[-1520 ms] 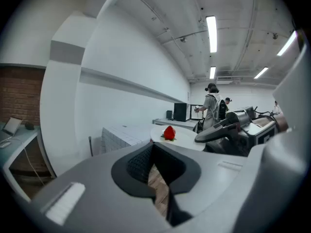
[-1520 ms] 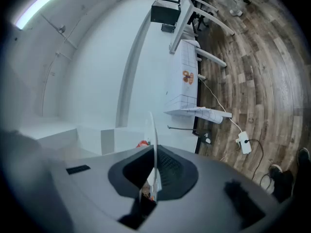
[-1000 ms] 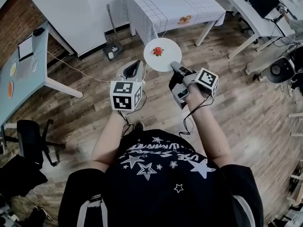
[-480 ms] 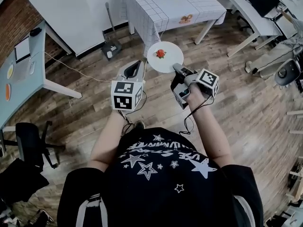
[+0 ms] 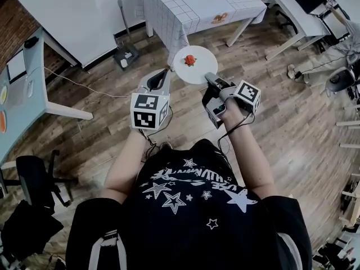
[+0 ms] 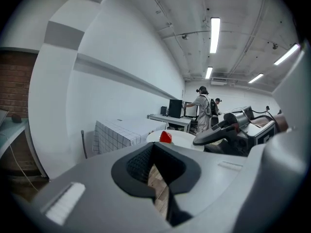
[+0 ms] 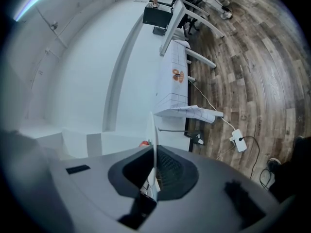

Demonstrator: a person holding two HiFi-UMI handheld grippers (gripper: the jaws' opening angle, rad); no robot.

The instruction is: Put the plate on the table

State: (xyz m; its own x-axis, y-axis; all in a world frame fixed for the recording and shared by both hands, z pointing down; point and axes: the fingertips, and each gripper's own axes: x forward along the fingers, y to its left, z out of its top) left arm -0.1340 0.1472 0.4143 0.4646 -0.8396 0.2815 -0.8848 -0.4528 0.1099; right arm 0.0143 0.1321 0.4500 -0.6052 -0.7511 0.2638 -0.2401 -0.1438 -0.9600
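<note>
A round white plate [image 5: 198, 70] with a small red piece of food [image 5: 190, 60] on it is held level above the wooden floor. My right gripper [image 5: 209, 79] is shut on the plate's near rim. In the right gripper view the plate [image 7: 152, 132] shows edge-on between the jaws of the right gripper [image 7: 154, 169]. My left gripper [image 5: 162, 76] hovers just left of the plate, shut and empty. From the left gripper view, the plate [image 6: 184, 137] and red food [image 6: 165, 137] lie just ahead of the left gripper [image 6: 155, 152]. A table with a white checked cloth [image 5: 197, 4] stands ahead.
A grey desk [image 5: 22, 94] runs along the left, with a black office chair [image 5: 34, 179] near it. A floor unit with a cable [image 5: 125, 58] lies left of the table. White desks [image 5: 292, 10] and a chair [image 5: 343, 80] are at the right. Two people [image 6: 201, 103] stand far off.
The checked-cloth table has come a little closer in the head view. The plate stays in my right gripper, and both grippers keep their positions relative to each other.
</note>
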